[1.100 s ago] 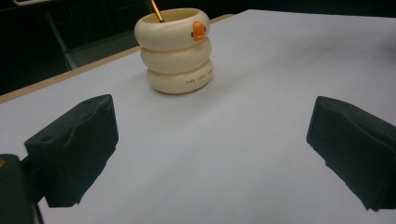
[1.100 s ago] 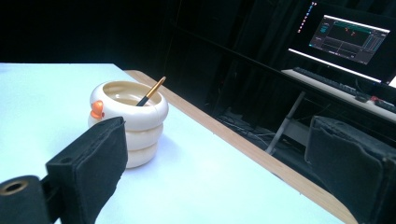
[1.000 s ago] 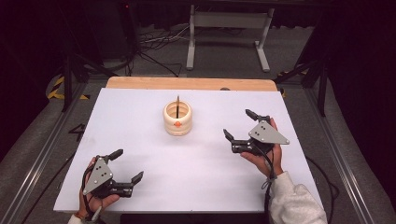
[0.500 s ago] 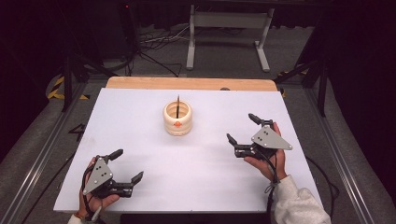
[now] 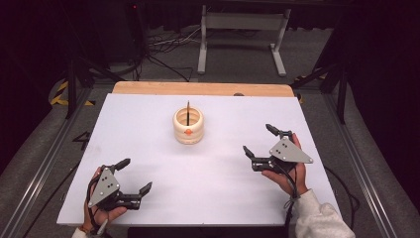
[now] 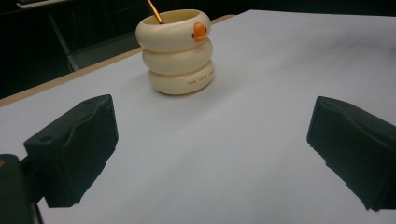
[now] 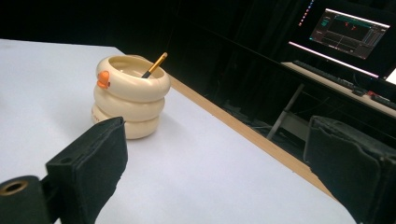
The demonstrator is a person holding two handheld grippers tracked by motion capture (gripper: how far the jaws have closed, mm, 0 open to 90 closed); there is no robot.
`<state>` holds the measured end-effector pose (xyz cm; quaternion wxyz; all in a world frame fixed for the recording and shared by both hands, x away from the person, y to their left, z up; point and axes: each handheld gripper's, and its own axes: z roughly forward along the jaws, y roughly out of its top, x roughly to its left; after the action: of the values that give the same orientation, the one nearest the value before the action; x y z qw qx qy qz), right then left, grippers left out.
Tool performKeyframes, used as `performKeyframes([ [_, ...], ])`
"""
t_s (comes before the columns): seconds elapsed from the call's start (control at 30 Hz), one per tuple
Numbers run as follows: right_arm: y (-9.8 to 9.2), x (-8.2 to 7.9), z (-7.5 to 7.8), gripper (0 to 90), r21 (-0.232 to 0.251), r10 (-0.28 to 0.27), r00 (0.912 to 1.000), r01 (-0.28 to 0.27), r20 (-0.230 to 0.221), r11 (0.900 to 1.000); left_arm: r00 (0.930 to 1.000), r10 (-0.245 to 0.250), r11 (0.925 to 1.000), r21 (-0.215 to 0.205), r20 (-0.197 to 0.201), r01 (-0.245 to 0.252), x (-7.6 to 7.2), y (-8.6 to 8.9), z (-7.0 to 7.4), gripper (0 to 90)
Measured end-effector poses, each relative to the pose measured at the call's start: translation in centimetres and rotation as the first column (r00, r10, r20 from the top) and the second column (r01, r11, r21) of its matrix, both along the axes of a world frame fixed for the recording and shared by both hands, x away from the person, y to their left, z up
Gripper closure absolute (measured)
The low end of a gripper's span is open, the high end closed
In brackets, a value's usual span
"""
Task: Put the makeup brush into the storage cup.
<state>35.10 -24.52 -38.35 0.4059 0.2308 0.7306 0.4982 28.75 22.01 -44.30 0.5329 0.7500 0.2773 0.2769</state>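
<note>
High view: the cream holder stands upper centre on the table, a pencil upright inside (seemingly already stowed). The left gripper, lower left, and right gripper, right of centre, gape empty, well apart from it.

Left gripper view: 2 jaws spread wide, the holder at top.

Right gripper view: jaws equally wide, touching nothing; the holder sits upper left.

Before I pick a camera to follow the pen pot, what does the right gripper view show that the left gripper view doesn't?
The right gripper view alone takes in a lit monitor and a keyboard on a desk past the table's wooden edge. The left gripper view alone shows small lettering on the pot's bottom ring. Both share the cream ringed pot with its orange knob, the pen standing in it, the white table, and open tongs in front.
</note>
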Motion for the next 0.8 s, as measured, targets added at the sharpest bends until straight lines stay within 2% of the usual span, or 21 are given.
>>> performKeyframes([
  [0.43, -1.3, -0.8, -0.5, 6.7, -0.007, -0.009, 1.0, 0.009, -0.004, 1.0, 1.0, -0.004, 1.0, 0.005, 0.004, 0.004, 0.0, 0.0, 0.0, 2.9],
  [0.8, -2.0, -1.6, -1.2, 6.4, -0.058, -0.01, 1.0, 0.01, 0.001, 0.998, 0.9999, -0.01, 0.9998, 0.016, 0.001, 0.01, -0.1, -0.1, 0.0, 2.9],
])
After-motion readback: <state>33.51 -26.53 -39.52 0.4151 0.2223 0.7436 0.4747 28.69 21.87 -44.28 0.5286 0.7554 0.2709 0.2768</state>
